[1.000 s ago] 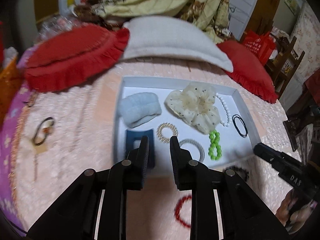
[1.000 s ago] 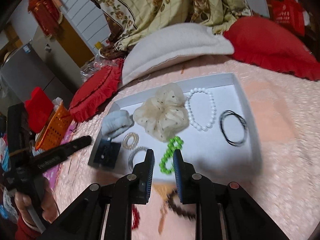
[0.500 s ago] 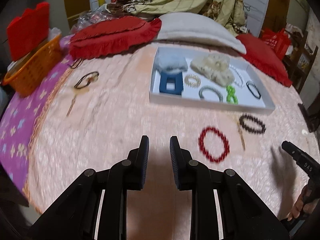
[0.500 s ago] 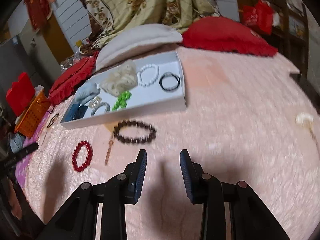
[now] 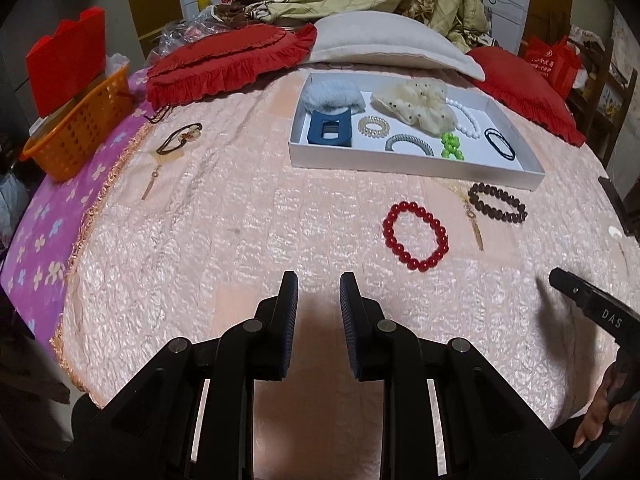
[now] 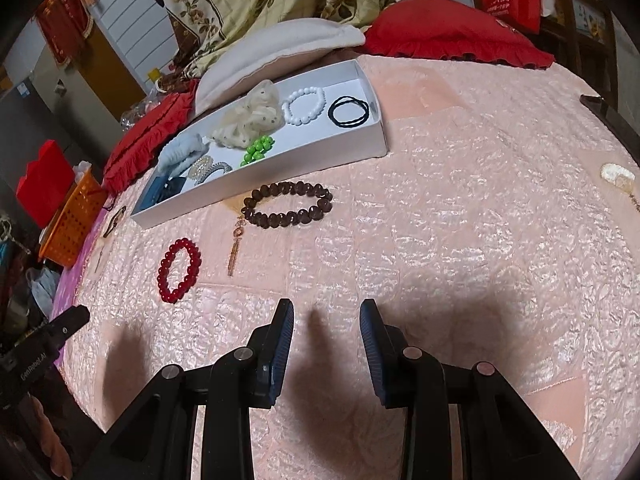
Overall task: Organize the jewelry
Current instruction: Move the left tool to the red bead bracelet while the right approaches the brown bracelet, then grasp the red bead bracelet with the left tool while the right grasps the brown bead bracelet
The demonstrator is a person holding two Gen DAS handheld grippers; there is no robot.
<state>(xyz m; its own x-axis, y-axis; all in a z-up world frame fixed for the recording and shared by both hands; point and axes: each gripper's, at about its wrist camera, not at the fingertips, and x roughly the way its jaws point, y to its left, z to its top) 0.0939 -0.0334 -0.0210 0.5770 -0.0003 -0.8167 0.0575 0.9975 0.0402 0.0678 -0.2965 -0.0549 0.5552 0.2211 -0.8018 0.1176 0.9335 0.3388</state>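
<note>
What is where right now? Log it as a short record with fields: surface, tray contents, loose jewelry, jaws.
surface: pink quilt
tray: blue scrunchie, cream scrunchie, blue clip, white beads, green beads, black ties, two coil ties
loose, near tray: red bracelet, brown bracelet, gold tassel
loose, far left: dark bracelet
left gripper: jaws narrowly apart, empty
right gripper: jaws just widened, empty
</note>
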